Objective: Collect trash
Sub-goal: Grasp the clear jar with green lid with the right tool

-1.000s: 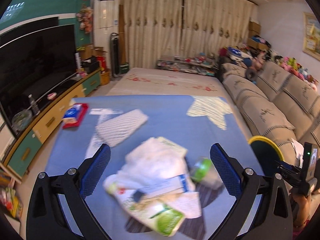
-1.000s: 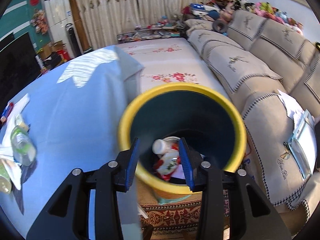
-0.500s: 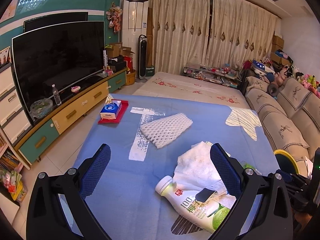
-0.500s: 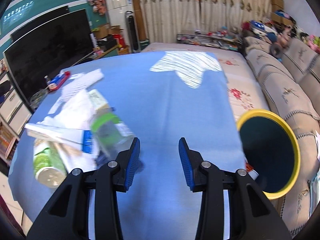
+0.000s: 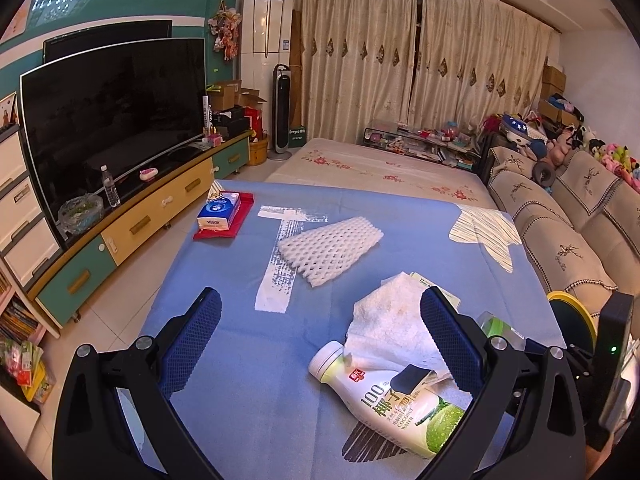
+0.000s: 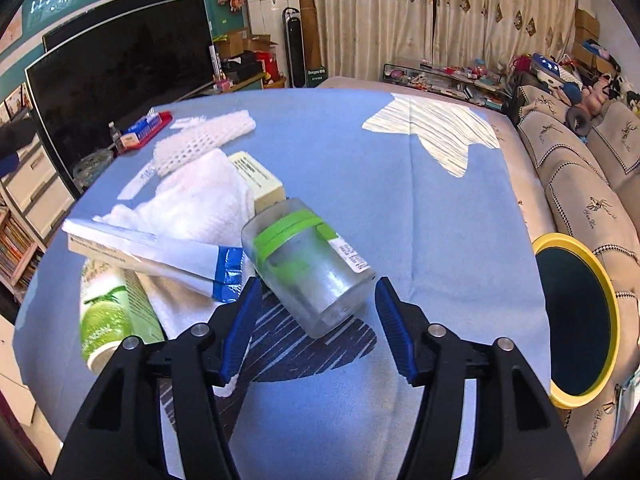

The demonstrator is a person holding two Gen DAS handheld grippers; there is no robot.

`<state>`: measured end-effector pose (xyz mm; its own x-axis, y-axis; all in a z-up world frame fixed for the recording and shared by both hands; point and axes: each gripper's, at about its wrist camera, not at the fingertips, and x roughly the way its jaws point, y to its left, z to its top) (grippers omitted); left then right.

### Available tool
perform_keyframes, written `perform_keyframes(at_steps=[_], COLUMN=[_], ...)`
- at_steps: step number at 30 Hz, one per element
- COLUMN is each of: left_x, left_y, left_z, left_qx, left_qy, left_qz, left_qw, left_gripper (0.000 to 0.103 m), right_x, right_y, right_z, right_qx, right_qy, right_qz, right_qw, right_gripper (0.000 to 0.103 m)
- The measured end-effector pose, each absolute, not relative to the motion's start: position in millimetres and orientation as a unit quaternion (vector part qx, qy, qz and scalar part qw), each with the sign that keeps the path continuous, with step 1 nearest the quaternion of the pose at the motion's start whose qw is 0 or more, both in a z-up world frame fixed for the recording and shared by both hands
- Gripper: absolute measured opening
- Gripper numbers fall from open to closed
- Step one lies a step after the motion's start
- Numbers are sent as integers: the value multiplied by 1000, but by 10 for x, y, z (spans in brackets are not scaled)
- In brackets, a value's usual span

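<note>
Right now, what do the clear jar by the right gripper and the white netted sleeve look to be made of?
Clear jar: apparently frosted translucent plastic, the blue cloth showing dimly through its wall; green band, white label.
Netted sleeve: looks like soft white foam mesh, with thick matte strands and regular diamond holes.

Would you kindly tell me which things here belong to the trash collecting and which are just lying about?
Part of the job:
clear jar between the open right gripper fingers
coconut water bottle
white towel
foam net
blue-ended box
cream box
yellow-rimmed bin

Just lying about:
tissue pack on a red cloth
television
sofa
</note>
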<state>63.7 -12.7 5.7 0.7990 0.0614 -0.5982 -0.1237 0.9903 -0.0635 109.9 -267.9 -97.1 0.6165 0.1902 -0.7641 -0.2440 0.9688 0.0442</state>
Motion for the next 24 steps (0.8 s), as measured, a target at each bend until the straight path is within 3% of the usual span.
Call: perform_keyframes(at_steps=[4,24], left_x=[641,709], left_y=[-127,-110], left_z=[50,-29], left_qx=[-51,-59], left_qy=[314,323], left_qz=[51,44], left_qw=[947,944], left_gripper=[98,98], right_x=[1163,1532], right_y=[-2796,-2848], right_z=[-989,-1024], right_qx=[-49,55], right_qy=[421,435], right_qz=[98,84], right_qw=[901,895], right_gripper=[64,68])
